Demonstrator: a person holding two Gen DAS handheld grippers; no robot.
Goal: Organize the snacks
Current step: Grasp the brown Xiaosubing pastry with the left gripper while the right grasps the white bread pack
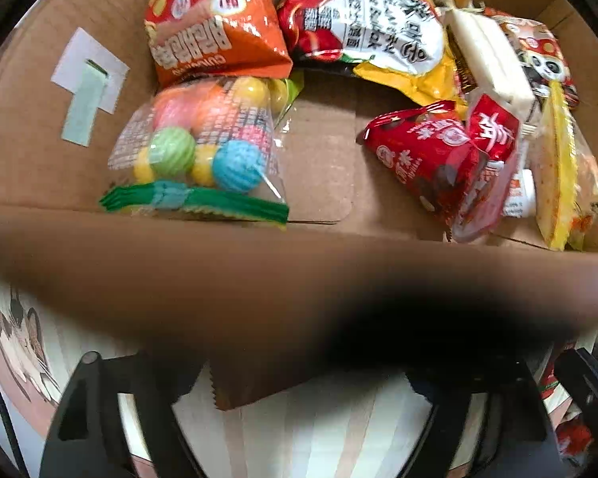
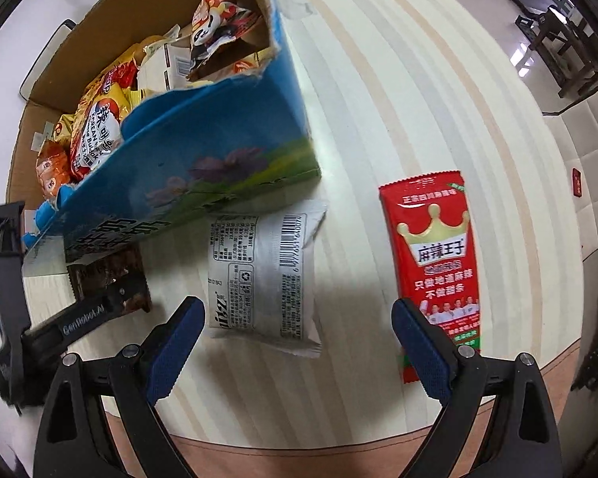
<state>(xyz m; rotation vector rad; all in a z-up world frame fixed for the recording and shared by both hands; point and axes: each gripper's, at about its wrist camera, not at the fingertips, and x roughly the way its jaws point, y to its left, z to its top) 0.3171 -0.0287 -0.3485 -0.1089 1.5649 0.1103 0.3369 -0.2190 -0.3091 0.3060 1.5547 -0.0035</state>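
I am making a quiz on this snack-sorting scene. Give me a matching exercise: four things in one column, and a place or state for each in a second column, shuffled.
Things:
1. bag of coloured balls
2. silver packet
3. red crown packet
4. brown packet

Places:
A. on the table, beside the right gripper's right finger
B. inside the cardboard box
C. held by the left gripper, next to the box
D. on the table ahead of the open right gripper, between its fingers

Pairs: 1-B, 2-D, 3-A, 4-C

Wrapped bun (image 2: 265, 275) between box (image 2: 203, 167) and sachet (image 2: 434, 255)
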